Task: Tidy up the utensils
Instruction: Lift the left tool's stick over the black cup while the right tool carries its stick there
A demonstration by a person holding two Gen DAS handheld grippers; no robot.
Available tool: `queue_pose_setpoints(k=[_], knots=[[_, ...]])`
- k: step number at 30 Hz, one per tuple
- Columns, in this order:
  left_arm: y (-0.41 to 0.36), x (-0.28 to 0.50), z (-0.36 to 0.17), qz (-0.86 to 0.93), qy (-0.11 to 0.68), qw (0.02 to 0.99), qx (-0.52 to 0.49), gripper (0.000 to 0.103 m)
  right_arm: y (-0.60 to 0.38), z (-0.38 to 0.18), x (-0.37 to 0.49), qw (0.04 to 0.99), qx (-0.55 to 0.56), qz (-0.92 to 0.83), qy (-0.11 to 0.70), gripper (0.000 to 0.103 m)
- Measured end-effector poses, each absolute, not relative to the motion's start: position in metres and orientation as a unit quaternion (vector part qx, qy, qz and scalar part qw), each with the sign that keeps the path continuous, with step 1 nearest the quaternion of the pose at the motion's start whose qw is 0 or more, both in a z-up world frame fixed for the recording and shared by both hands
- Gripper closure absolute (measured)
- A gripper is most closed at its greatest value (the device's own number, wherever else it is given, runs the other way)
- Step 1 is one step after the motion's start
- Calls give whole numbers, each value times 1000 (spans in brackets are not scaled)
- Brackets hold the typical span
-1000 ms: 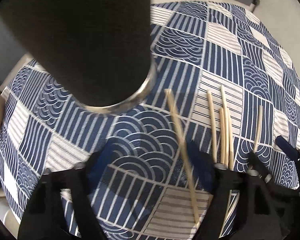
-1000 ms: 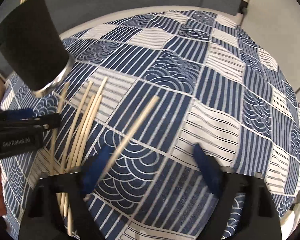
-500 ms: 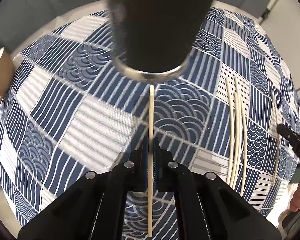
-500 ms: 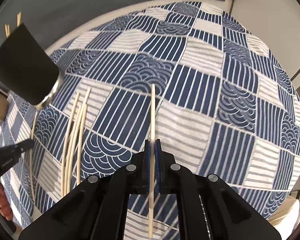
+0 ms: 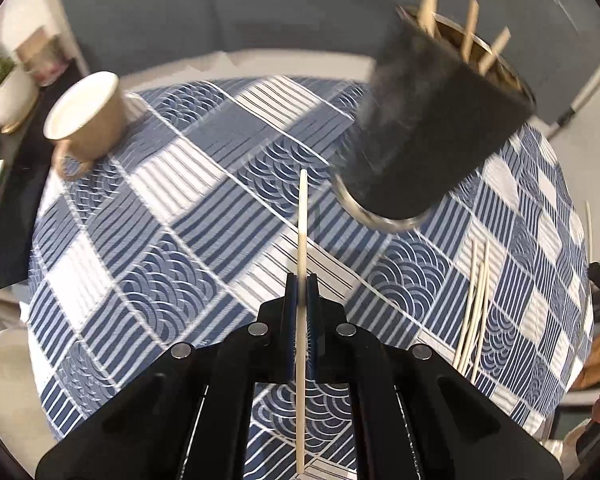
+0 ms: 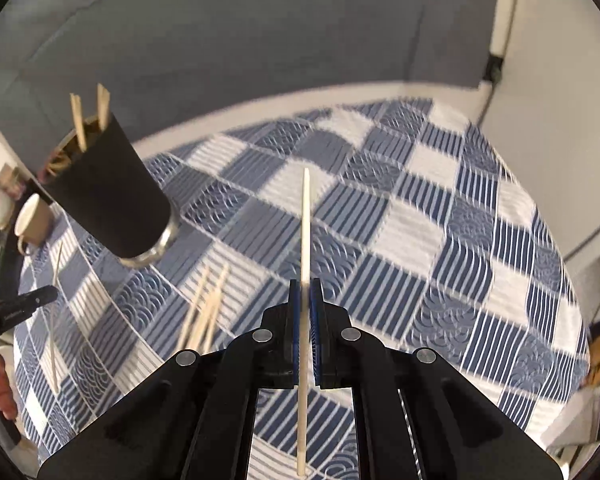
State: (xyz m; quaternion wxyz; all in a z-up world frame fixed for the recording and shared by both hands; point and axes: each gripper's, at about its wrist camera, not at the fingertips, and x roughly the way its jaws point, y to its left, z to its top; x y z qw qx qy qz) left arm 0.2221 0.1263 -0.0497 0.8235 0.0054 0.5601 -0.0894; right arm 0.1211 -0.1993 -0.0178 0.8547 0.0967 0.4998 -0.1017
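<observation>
Chopsticks sit clenched lengthwise, one in my left tool [image 5: 301,292], one in my right tool [image 6: 306,296]; either could miss the holder [image 5: 432,132] ahead.

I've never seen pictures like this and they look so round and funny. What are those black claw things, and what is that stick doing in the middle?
Those black claws are grabbing tools. A person holds one in each hand, and each has a little camera looking along its two fingers, which bends the picture round.

One picture is from the left gripper, the other from the right gripper. Each is pinched shut on one pale wooden chopstick: the left chopstick and the right chopstick.

Below is a table with a blue and white patterned cloth. On it stand a tall black cup with a silver base, holding some chopsticks already, and a tan mug. More loose chopsticks lie on the cloth beside the black cup. The job is tidying the utensils.
</observation>
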Motion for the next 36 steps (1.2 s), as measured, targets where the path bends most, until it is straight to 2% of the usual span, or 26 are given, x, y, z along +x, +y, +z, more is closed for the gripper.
queue_pose_setpoints(k=[18, 26, 36], knots=[[152, 206, 59, 1, 455, 890, -29, 98, -164, 72, 184, 921, 23, 36, 387, 98], [153, 213, 108, -42, 400, 911, -85, 98, -146, 117, 202, 943, 9, 72, 326, 98], [130, 249, 146, -121, 333, 932, -74, 98, -124, 158, 220, 958, 18, 133, 252, 98]])
